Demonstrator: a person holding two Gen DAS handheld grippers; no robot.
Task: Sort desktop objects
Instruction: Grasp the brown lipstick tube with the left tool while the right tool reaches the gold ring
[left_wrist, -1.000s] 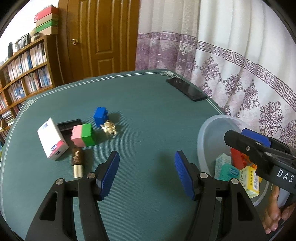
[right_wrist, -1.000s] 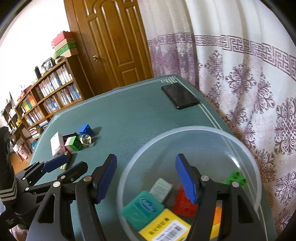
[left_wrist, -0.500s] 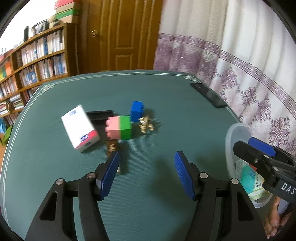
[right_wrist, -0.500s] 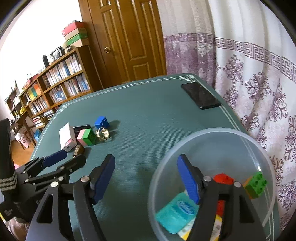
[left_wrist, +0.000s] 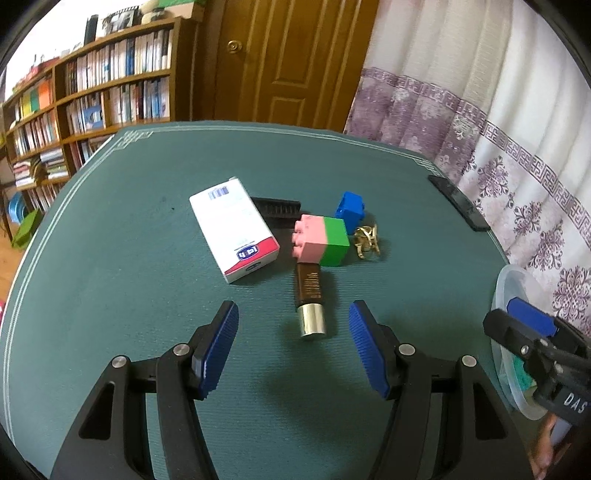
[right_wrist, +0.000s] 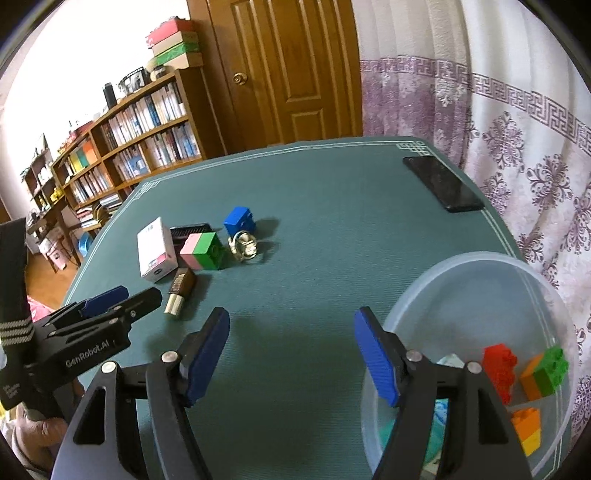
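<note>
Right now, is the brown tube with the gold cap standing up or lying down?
Lying down. The brown tube rests lengthwise on the green table mat, gold cap toward the camera, its far end at the pink-and-green block.

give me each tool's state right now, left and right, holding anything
Left tool: open, empty, with the lipstick tube just ahead of it.
Right tool: open, empty, beside the clear bowl.

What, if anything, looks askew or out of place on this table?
Little stands out. The brown tube lies on its side with one end tucked under the pink-and-green block, and the leftover items sit in a loose cluster. Nothing looks spilled or broken.
</note>
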